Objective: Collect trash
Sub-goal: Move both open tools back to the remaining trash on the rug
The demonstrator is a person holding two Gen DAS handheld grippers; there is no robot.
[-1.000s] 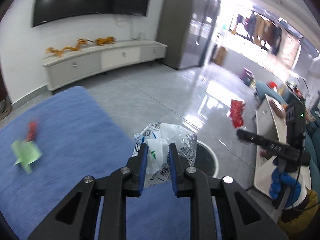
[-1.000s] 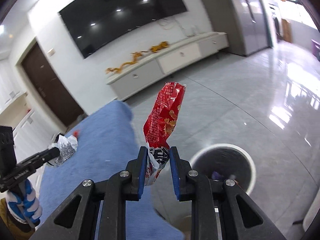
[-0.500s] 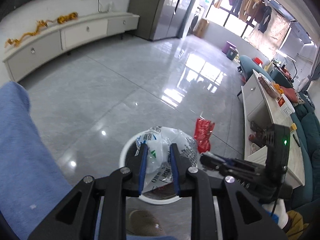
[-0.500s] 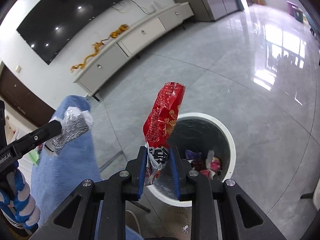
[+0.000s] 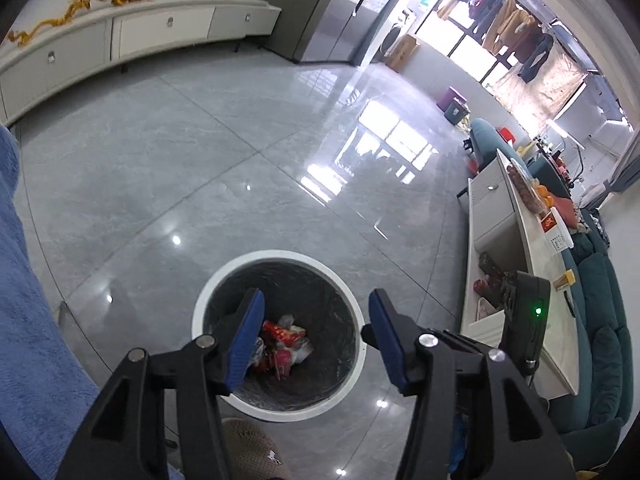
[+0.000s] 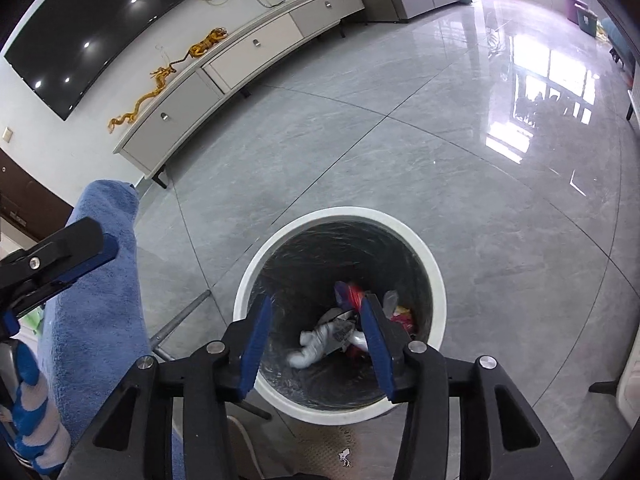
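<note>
We see the trash [image 5: 284,344] lying at the bottom of the white-rimmed bin [image 5: 276,258]: red snack wrappers [image 5: 280,334] and a crumpled silvery white bag [image 6: 320,340] rest on the dark liner, with a red and blue packet [image 6: 349,294] a little higher among them in the right wrist view. The bin stands on the glossy grey tiled floor [image 5: 200,160], just beside the blue cloth-covered worktop [image 6: 100,280].

Our left gripper [image 5: 316,334] hangs above the bin mouth, pointing steeply down; its blue-padded fingers [image 5: 246,338] are apart and spreading wider, with nothing pressed between them. Our right gripper [image 6: 316,338] points down over the same opening, its fingers [image 6: 256,340] also parted and widening, touching nothing; the trash shows through the gap, well below. A blue and white striped glove [image 6: 28,412] shows at the lower left of the right wrist view, beneath the left gripper's body.

A beige shoe [image 5: 248,452] stands on the floor just beside the near rim. Farther off, a low white TV cabinet [image 6: 240,52] carries golden dragon ornaments [image 6: 168,76] under a wall-mounted television [image 6: 80,12], and a long white side table [image 5: 516,248] runs beside a teal sofa [image 5: 600,344].
</note>
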